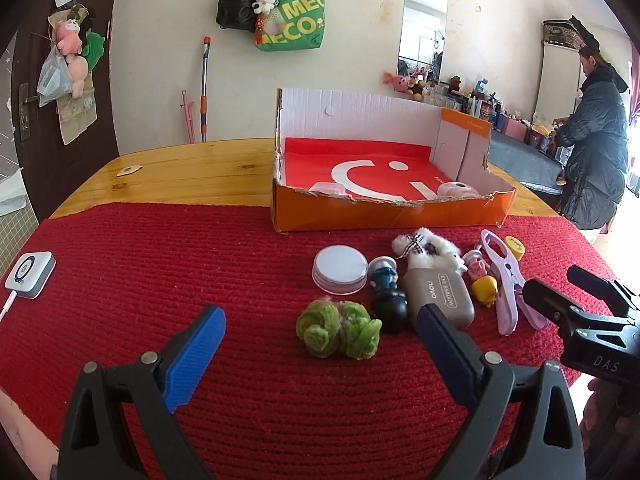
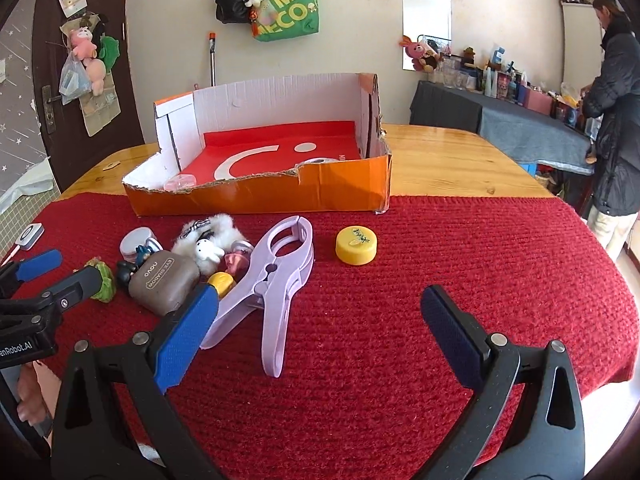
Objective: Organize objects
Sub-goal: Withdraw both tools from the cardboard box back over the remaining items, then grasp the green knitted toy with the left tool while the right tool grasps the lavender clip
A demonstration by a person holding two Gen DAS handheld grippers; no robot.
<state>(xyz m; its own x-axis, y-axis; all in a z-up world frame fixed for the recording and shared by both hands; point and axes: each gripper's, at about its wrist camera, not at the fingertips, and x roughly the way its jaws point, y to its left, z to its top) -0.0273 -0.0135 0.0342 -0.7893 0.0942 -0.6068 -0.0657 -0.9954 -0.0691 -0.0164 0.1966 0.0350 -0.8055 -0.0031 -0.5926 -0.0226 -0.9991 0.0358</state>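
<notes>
Stock on red mat (image 1: 160, 264), all near the front wall of the orange box (image 1: 384, 210), which already holds two small pinkish items:

- Green scrunchie (image 1: 338, 330): nearest piece, lying between the spread fingers of the left gripper (image 1: 320, 344). Looks soft, light and compressible; pinch across its bunched middle.
- Eyeshadow case (image 1: 438, 294): just beside the scrunchie, smooth and rigid. Likely slippery; grip across its flat sides.
- Round tin (image 1: 340, 270), dark figurine (image 1: 388, 292), white plush (image 1: 428, 248), yellow figure (image 1: 485, 290): clustered close, some touching.
- Lilac clamp (image 2: 276, 276): stiff plastic, long handles. Take it at the pivot.
- Yellow cap (image 2: 356, 245): apart from the cluster, low and hard.

Right gripper (image 2: 320, 320): released, fingers wide, empty, above bare mat with the clamp at its left finger. Left gripper likewise holds nothing.
</notes>
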